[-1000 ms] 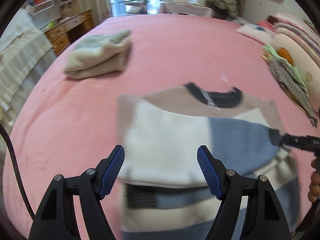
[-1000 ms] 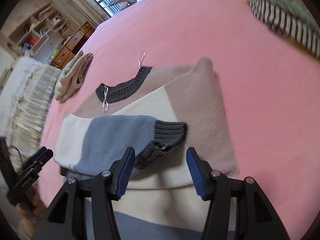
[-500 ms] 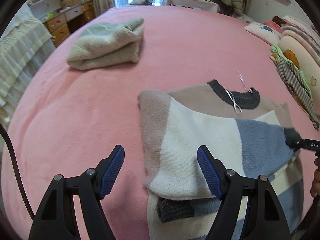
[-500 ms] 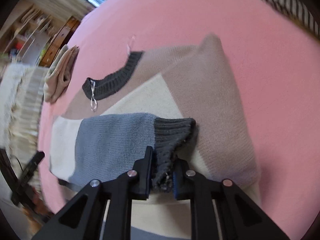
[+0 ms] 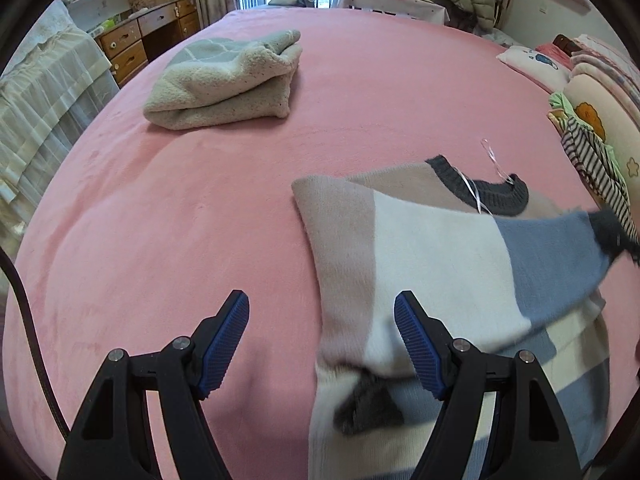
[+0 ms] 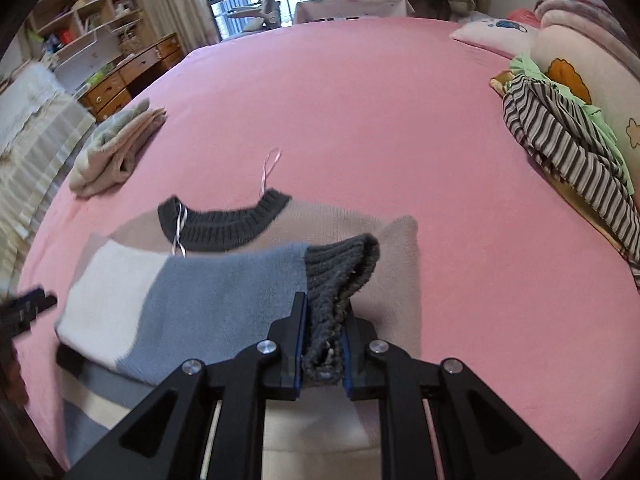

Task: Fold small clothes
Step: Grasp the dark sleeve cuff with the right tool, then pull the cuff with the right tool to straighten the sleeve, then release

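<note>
- My right claw (image 6: 323,344) is clamped on the dark ribbed cuff (image 6: 340,272) of the sweater's blue sleeve (image 6: 224,292), holding it lifted off the body of the sweater (image 5: 420,248).
- My left claw (image 5: 322,340) stands wide and holds nothing; its right finger hangs over the near left edge of the sweater, its left finger over bare pink bed (image 5: 180,208).
- The sweater lies flat on the bed, collar (image 6: 228,224) away from me, with the left side already folded in.
- To do this step well, I judge I should keep the cuff pinched firmly, carry the sleeve across low and taut, and lay it square to the side fold so no ridge forms underneath.
- The left claw could press the folded edge to stop the body sliding.
- Hard to read: the sleeve is motion-blurred in the left view, and the cuff there runs off the right edge.
- A dark patch (image 5: 368,404) near the hem is possibly the other cuff tucked under; I cannot be sure.
- The hem itself is cut off behind the claw arms.
- A folded fleece garment (image 5: 228,80) sits well apart, far left.
</note>
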`<state>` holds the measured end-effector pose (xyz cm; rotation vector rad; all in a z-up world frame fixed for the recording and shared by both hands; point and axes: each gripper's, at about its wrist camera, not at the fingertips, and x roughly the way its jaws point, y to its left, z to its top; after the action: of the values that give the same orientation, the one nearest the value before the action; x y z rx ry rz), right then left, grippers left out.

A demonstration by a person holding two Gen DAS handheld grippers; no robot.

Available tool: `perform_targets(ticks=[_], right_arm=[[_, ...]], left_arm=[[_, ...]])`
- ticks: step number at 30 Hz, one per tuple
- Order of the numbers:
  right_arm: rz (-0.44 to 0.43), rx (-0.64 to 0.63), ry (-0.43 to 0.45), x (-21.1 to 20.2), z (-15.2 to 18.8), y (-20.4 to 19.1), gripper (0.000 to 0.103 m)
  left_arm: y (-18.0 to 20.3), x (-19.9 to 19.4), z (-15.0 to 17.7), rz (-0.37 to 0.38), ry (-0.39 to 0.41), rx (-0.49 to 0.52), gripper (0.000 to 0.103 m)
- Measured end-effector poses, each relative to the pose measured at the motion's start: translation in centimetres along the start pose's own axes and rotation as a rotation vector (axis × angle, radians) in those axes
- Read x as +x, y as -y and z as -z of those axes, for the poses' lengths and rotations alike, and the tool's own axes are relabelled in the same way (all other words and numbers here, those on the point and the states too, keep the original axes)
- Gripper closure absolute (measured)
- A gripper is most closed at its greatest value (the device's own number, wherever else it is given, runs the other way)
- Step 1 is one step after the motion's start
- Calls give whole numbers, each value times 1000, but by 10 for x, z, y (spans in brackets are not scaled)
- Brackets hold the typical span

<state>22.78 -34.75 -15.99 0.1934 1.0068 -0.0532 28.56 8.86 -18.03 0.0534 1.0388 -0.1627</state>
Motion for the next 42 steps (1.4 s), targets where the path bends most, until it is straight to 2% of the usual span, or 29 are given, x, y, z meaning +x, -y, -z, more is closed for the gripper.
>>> perform_targets(ticks=[4, 7, 11, 14, 16, 20, 22, 24, 29, 32, 33, 35, 36, 37, 38, 40, 42], right_arm=[[-37, 7, 50, -22, -25, -21, 90], [-68, -19, 88, -38, -41, -40, 90], [-80, -68, 117, -49, -49, -63, 90], [-90, -81, 116, -51, -47, -70, 90], [-83, -91, 115, -52, -42, -72, 90], [-31, -113, 101, -45, -24, -60, 90], [13, -120, 79, -33, -11, -47, 90], [43, -109, 32, -13, 5, -28, 90], [47, -57, -107, 32, 46, 9, 90], [40, -35, -120, 41, 63, 17, 90], [37, -28, -108, 39, 65, 20, 87], [42, -9, -106, 35, 64, 24, 76], [50, 0, -102, 31, 63, 28, 68], [50, 7, -93, 27, 62, 31, 65], [51, 14, -83, 22, 61, 33, 64], [91, 18, -58, 11, 60, 39, 59], [118, 14, -32, 3, 56, 42, 58]], left_arm=[[12, -11, 22, -31, 17, 29, 29], [25, -9, 34, -84, 16, 66, 29], [32, 7, 40, -129, -22, 79, 29], [31, 20, 36, -200, -17, 40, 29], [22, 24, 31, -209, -11, -30, 29], [-5, 29, 29, -169, -23, -201, 30], [-16, 32, 33, -128, -36, -263, 36], [-18, 35, 38, -91, -46, -281, 47], [-7, 35, 50, -96, -50, -246, 53], [-10, 37, 56, -84, -64, -254, 52], [-10, 36, 58, -81, -66, -252, 51], [-8, 32, 60, -81, -79, -231, 50], [-7, 30, 61, -87, -94, -210, 41], [-5, 25, 63, -101, -109, -186, 37], [-5, 21, 63, -104, -118, -169, 32], [-7, 5, 65, -99, -112, -137, 32], [-10, -10, 59, -107, -93, -122, 32]])
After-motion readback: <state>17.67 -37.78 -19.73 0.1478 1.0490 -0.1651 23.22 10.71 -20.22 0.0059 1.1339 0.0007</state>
